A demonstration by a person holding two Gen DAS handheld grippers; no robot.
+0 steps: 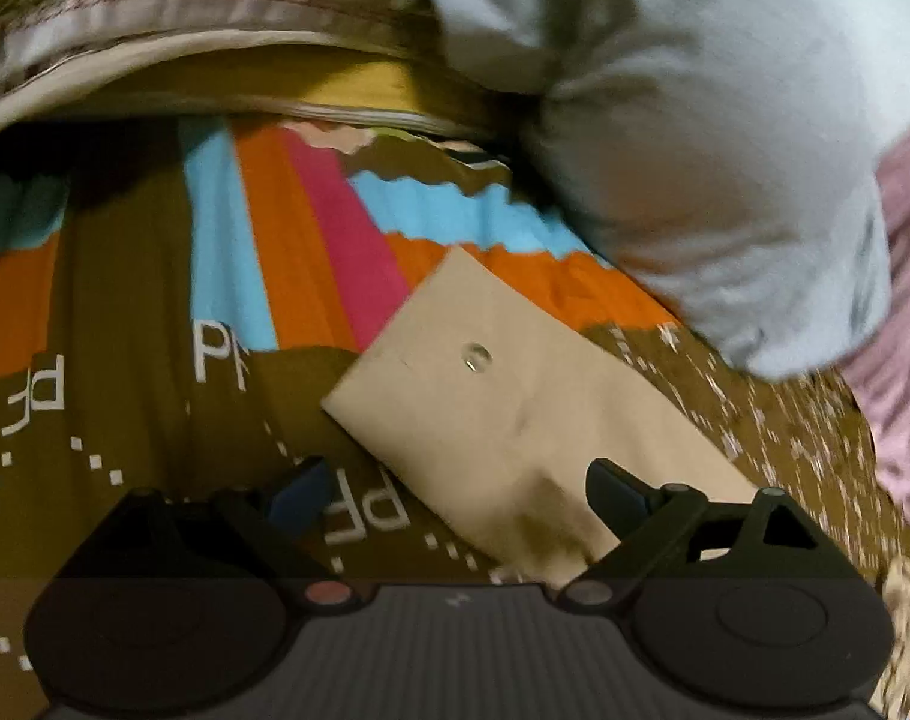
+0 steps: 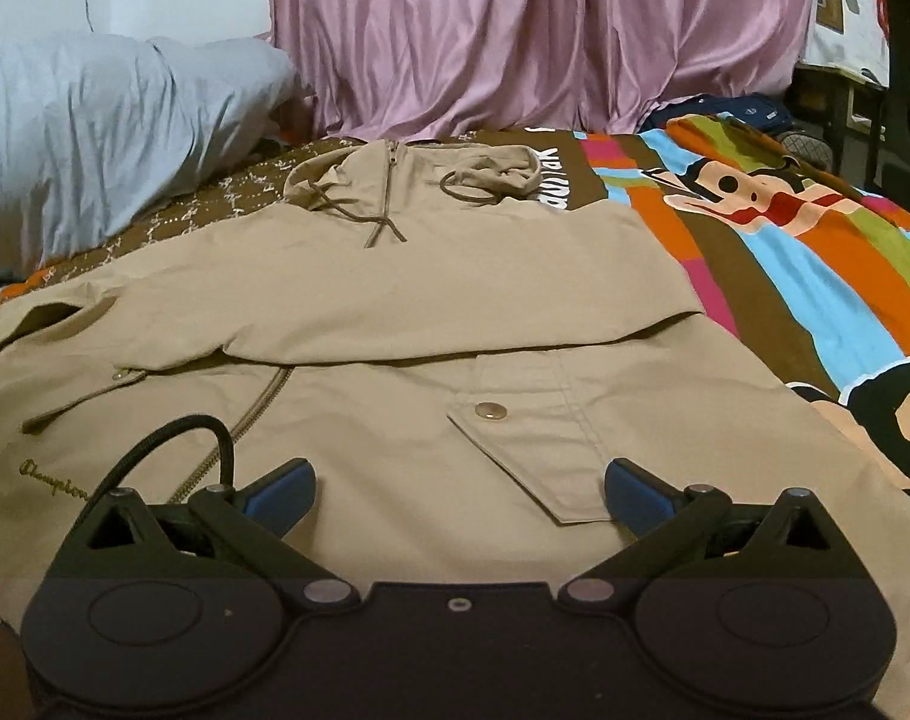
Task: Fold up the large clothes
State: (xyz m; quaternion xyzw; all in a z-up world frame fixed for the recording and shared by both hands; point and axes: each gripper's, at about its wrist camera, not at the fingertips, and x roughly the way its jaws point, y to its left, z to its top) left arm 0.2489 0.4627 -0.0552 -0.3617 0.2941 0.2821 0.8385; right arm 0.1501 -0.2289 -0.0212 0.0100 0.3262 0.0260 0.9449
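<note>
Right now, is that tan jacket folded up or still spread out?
Partly folded: the jacket lies flat on the bedspread, one sleeve folded across its front.

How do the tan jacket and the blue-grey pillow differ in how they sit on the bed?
The tan jacket lies spread flat with one sleeve folded across its front; the blue-grey pillow sits puffed up and creased. The jacket fills the middle of the bedspread; the pillow lies at the far left edge near the pink curtain. Both rest on the bedspread, and neither open claw holds either.

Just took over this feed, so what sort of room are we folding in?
Most likely a bedroom: the jacket lies on a bed with a striped cartoon bedspread, a pillow at its head and a pink curtain behind.
</note>
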